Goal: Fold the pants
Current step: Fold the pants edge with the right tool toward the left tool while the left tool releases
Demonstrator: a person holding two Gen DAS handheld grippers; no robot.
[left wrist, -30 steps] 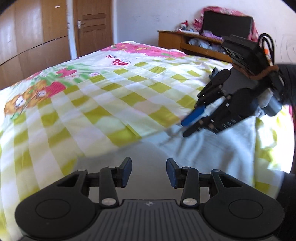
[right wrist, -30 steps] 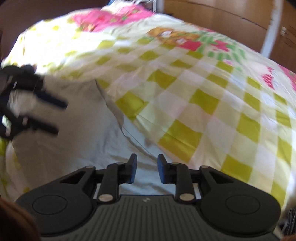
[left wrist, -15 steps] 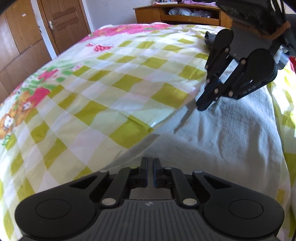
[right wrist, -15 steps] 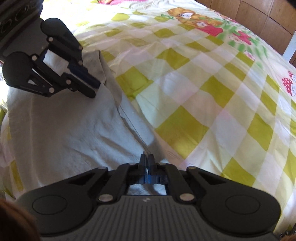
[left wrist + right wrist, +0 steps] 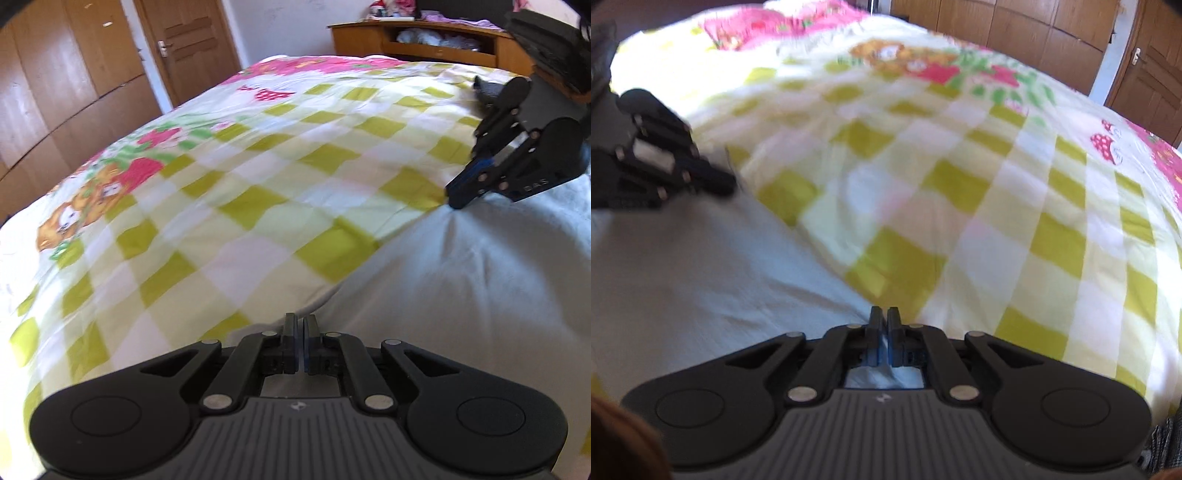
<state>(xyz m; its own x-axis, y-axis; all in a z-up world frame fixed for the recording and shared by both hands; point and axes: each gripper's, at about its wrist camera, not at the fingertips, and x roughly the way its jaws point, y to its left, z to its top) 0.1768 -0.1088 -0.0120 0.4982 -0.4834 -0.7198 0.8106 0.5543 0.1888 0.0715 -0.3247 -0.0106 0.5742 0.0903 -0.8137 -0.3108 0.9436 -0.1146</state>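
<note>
The pants point(image 5: 480, 280) are light grey and lie on a bed, on top of a bedsheet point(image 5: 258, 177) with yellow-green and white squares. The sheet also has pink flowers, red strawberries and little bears on it. The pants are at the near side of the bed, close to both tools.

The left tool point(image 5: 300, 341) is down at the edge of the pants. Its two black fingers point(image 5: 290, 343) are pressed together, with a thin bit of the grey cloth pinched between the blue pads. In the right wrist view, this same tool point(image 5: 720, 181) shows up on the left, with its tip on the far edge of the pants.

The right tool point(image 5: 884, 341) is at another edge of the pants. Its jaws are opening just a little, but the pads still squeeze a fold of the cloth, which bunches up pale between them. In the left wrist view, the right tool point(image 5: 461, 192) is on the right side, with its tip pushed into the cloth right where the pants meet the sheet. The cloth makes small wrinkles around that tip.

Far back there is a wooden door point(image 5: 184, 48), brown wooden closets point(image 5: 55, 81) and a wooden shelf point(image 5: 424, 40) with things piled on it. The pictures are a bit blurry.
</note>
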